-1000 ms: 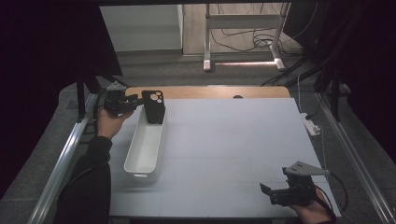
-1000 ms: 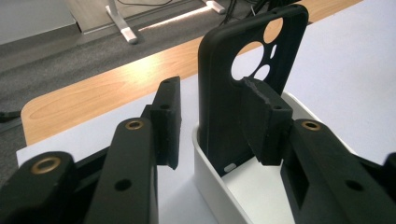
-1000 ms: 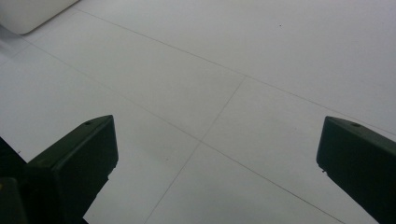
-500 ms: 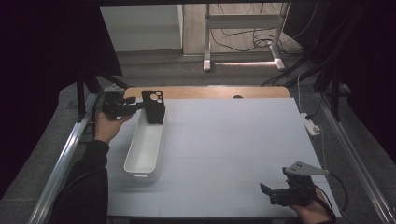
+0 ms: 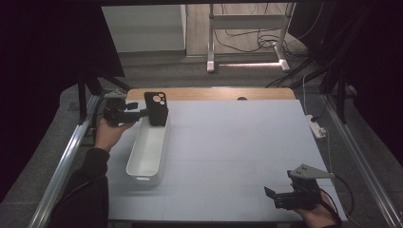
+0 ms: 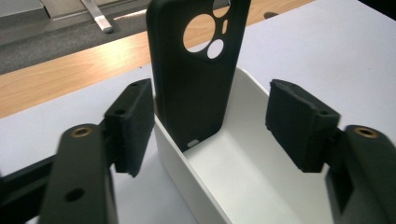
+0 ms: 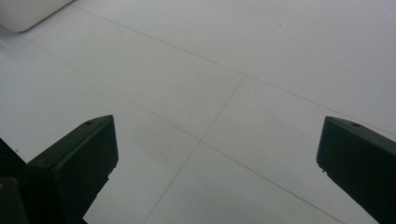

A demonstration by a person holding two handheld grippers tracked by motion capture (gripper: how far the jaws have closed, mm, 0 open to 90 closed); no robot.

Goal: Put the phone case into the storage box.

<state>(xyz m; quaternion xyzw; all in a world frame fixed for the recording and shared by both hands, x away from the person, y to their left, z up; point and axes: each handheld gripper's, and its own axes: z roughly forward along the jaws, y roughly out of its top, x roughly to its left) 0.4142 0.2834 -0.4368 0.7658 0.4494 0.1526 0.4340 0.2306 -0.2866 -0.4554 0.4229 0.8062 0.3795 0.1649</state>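
A black phone case (image 5: 156, 108) (image 6: 194, 79) stands upright on its end in the far end of a long white tray (image 5: 145, 156) (image 6: 252, 172), with its camera cut-outs at the top. My left gripper (image 5: 142, 114) (image 6: 217, 123) points at it from the left. Its jaws have just been opening and now stand open, one pad on each side of the case with a gap to it. At the near right of the table, my right gripper (image 5: 271, 194) (image 7: 217, 154) rests open over the bare white surface, nothing between its fingers.
A wooden strip (image 5: 214, 93) runs along the table's far edge. Metal rails (image 5: 71, 152) flank both sides. A white power strip (image 5: 316, 126) lies off the right edge. A corner of the tray (image 7: 28, 11) shows at the right gripper view's top left.
The left gripper's jaws have spread apart and let go of the phone case, which stays standing in the tray. The right gripper has not moved.
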